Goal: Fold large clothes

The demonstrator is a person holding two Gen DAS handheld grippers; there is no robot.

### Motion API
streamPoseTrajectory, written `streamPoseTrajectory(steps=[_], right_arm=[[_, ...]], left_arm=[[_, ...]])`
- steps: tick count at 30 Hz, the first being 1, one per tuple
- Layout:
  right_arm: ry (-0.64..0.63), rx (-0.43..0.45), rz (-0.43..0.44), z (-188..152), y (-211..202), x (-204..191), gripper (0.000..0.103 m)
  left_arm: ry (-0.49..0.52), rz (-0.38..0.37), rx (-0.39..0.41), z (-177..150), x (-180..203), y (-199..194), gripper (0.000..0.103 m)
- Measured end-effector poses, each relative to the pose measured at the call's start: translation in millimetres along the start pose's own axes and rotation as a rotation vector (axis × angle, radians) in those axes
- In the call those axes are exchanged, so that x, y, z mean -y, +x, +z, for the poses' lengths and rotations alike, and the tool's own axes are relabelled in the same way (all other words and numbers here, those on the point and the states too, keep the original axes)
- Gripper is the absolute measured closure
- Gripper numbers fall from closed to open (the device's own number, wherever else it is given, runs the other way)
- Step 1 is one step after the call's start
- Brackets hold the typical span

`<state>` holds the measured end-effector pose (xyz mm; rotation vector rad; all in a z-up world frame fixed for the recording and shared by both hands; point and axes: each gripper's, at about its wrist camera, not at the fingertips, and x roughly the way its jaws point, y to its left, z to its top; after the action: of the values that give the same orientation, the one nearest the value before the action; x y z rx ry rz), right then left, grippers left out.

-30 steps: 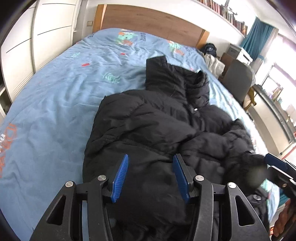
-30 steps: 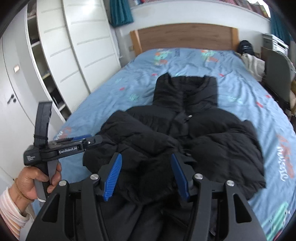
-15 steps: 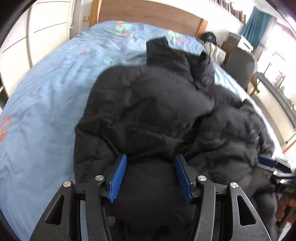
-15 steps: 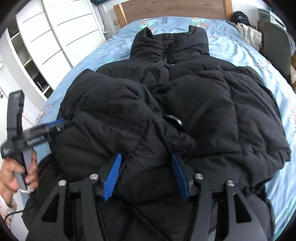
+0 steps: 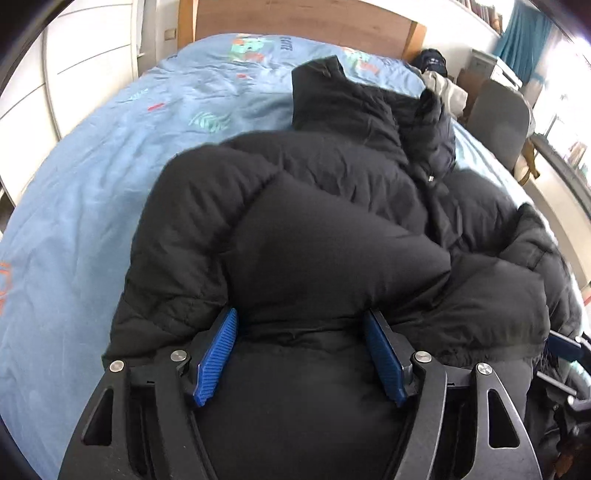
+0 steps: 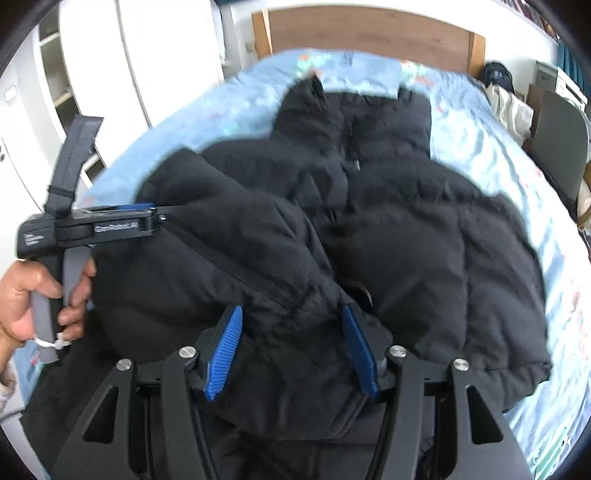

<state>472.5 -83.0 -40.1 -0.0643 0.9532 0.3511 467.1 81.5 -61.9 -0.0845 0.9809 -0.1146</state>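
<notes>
The only lettering clear enough to read is the white "GenRobot.AI" on the side of the left tool, seen from the right wrist camera; a smaller label sits on the block at its back end, too small to make out. The blue bed cover carries printed letters near the wooden headboard and orange ones at its near left edge, none of them legible.

The black puffer jacket lies on the bed, collar standing up toward the headboard, zip running down the middle. It is thick, quilted in broad padded bands, matt and creased. Its lower part is folded up over the body, making a fat double layer at the end farthest from the headboard.

The left tool has that padded fold bulging between its blue ribbed pads, and its jaws are opening; the cloth fills the gap, but the pads do not look pressed into it. A hand grips the left tool's handle, on the side of the jacket toward the white wardrobe.

The right tool stands half spread with jacket cloth and a seam between its pads; I cannot tell whether it is pinching the cloth.

Beside the bed, right of the headboard, are a grey chair and a dark cap.
</notes>
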Motion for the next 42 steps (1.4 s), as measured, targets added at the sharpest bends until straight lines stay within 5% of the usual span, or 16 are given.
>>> streamPoseTrajectory(steps=[6, 8, 14, 30, 42], right_arm=[[0.05, 0.005, 0.005, -8, -2, 7, 0.047], [0.063, 0.018, 0.002, -14, -11, 8, 0.047], [0.127, -0.004, -0.013, -37, -31, 10, 0.047], [0.185, 0.097, -0.111, -123, -185, 3, 0.047], [0.25, 0.167, -0.189, -168, -250, 35, 0.036]], left_arm=[[-0.036, -0.035, 0.072, -22, 2, -51, 0.034], [-0.039, -0.037, 0.042, -36, 3, -55, 0.034], [-0.035, 0.017, 0.014, -61, 15, -86, 0.034], [0.002, 0.266, 0.248, -150, 63, -260, 0.02], [0.029, 0.355, 0.326, -181, 72, -303, 0.014]])
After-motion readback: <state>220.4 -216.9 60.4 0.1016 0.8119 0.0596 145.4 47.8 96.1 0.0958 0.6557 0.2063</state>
